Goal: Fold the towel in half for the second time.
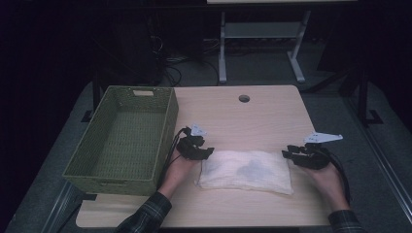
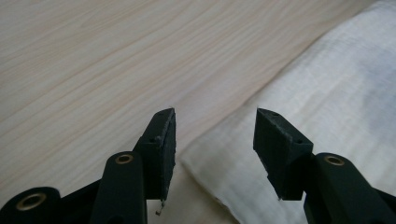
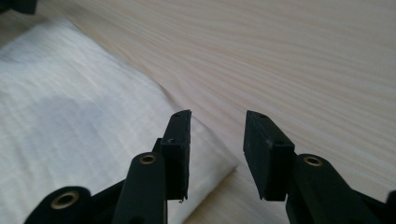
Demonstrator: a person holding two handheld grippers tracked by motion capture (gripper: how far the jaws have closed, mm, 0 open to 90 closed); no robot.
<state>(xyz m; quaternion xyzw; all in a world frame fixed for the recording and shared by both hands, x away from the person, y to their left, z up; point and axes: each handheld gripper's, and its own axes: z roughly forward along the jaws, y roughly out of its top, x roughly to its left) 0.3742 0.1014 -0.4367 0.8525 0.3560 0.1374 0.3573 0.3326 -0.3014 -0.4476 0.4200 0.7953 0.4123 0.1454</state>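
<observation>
Fingers on my left gripper (image 2: 215, 140) stand apart with nothing pinched between them. The corner of the white cloth (image 2: 322, 116) lies just under the gap, flat on the tabletop (image 2: 93, 60), and I cannot see either finger pressing on it. My right gripper (image 3: 217, 144) is the same: its fingers are apart, and the other corner of the cloth pokes out under the left one, with bare wood showing in the gap.

From up high I see why my hands sit this way. The left gripper (image 1: 195, 148) is at one short end of the folded white cloth (image 1: 245, 171) and the right gripper (image 1: 303, 154) is at the other end. I think that is so I can take both ends together and lift the cloth without it flopping.

The cloth lies near my edge of the tabletop (image 1: 252, 116). A green basket (image 1: 127, 138) sits just to its left, with nothing I can see inside. My guess is the cloth goes in there.
</observation>
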